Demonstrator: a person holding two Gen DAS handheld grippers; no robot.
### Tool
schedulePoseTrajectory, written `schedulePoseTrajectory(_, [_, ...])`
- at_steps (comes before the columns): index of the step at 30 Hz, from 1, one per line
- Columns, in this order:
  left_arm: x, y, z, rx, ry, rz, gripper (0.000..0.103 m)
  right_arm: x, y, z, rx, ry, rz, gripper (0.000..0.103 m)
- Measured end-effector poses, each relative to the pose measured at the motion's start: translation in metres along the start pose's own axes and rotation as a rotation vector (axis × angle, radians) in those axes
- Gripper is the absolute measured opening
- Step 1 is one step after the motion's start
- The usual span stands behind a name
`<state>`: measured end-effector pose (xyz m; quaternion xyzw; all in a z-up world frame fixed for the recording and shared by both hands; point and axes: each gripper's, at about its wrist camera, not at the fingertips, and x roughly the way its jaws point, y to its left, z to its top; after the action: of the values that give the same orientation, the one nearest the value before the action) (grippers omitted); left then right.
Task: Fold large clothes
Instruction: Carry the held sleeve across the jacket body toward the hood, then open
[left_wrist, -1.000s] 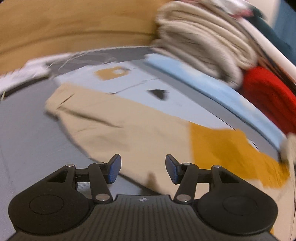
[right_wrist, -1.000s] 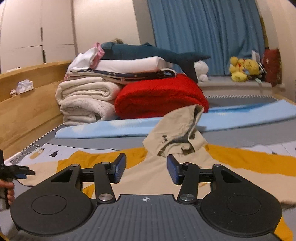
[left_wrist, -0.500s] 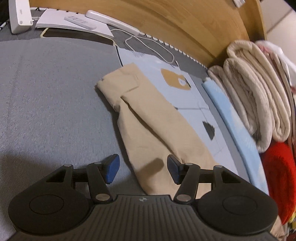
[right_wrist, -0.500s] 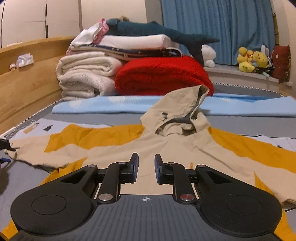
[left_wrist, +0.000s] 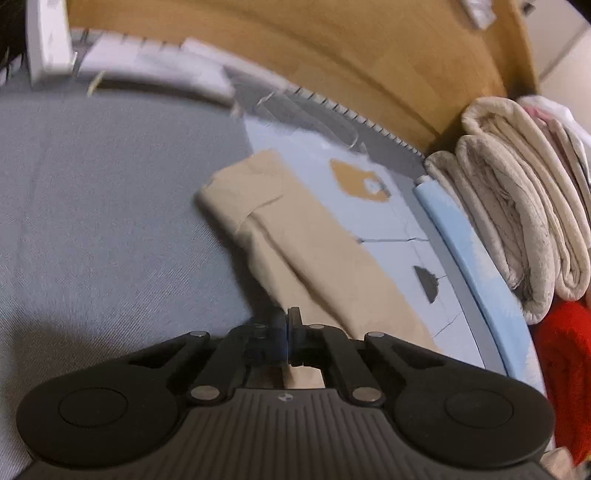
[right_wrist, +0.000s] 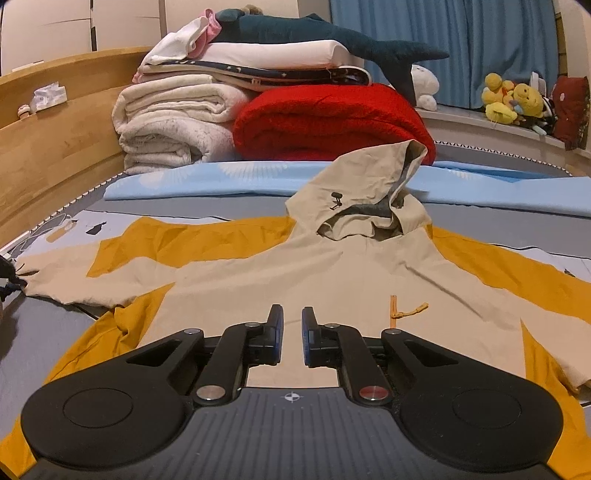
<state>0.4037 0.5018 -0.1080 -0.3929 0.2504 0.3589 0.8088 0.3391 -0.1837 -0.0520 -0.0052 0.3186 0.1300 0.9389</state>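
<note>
A beige and mustard hooded jacket (right_wrist: 332, 266) lies spread flat on the grey bed, its hood (right_wrist: 369, 192) standing up at the far side. In the left wrist view its beige sleeve (left_wrist: 314, 251) runs away toward the headboard. My left gripper (left_wrist: 287, 321) is shut right on the sleeve's near edge, with fabric showing under the fingers. Low over the jacket's back, my right gripper (right_wrist: 292, 325) has its jaws closing to a narrow gap. Nothing sits between its pads. The cloth lies just beneath them.
Folded cream blankets (right_wrist: 173, 122), a red blanket (right_wrist: 332, 118) and a plush shark (right_wrist: 332, 33) are stacked at the bed's far end behind a light blue sheet (right_wrist: 221, 177). The wooden headboard (left_wrist: 332, 55) runs along the left. White items (left_wrist: 155, 62) lie by it.
My left gripper's jaws went from wide apart to shut at the sleeve's edge. The right gripper sank closer to the jacket and its jaws narrowed.
</note>
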Motion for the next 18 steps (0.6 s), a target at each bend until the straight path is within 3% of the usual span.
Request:
schedulePoseTrajectory(4, [-0.051, -0.079, -0.015, 0.230, -0.113, -0.081, 0.000, -0.002, -0.002, 0.002, -0.009, 0.002, -0.004, 0.006])
schedulePoseTrajectory(7, [-0.098, -0.142, -0.051, 0.400, -0.153, -0.242, 0.000, -0.004, -0.007, 0.002, 0.001, 0.012, -0.019, 0.004])
schedulePoseTrajectory(10, [-0.149, -0.200, -0.109, 0.568, -0.150, -0.430, 0.000, -0.007, -0.014, 0.003, 0.019, 0.023, -0.036, 0.002])
schedulePoseTrajectory(12, [-0.177, -0.229, -0.153, 0.660, -0.108, -0.552, 0.000, -0.010, -0.017, 0.004, 0.027, 0.028, -0.050, 0.001])
schedulePoseTrajectory(15, [-0.213, -0.262, -0.225, 0.772, 0.016, -0.713, 0.000, -0.017, -0.024, 0.003, 0.050, 0.036, -0.066, 0.001])
schedulePoseTrajectory(17, [-0.226, -0.279, -0.274, 0.839, 0.154, -0.787, 0.001, -0.022, -0.029, 0.002, 0.075, 0.040, -0.078, 0.001])
schedulePoseTrajectory(18, [-0.229, -0.285, -0.296, 0.864, 0.256, -0.814, 0.009, -0.024, -0.033, 0.001, 0.089, 0.043, -0.085, 0.001])
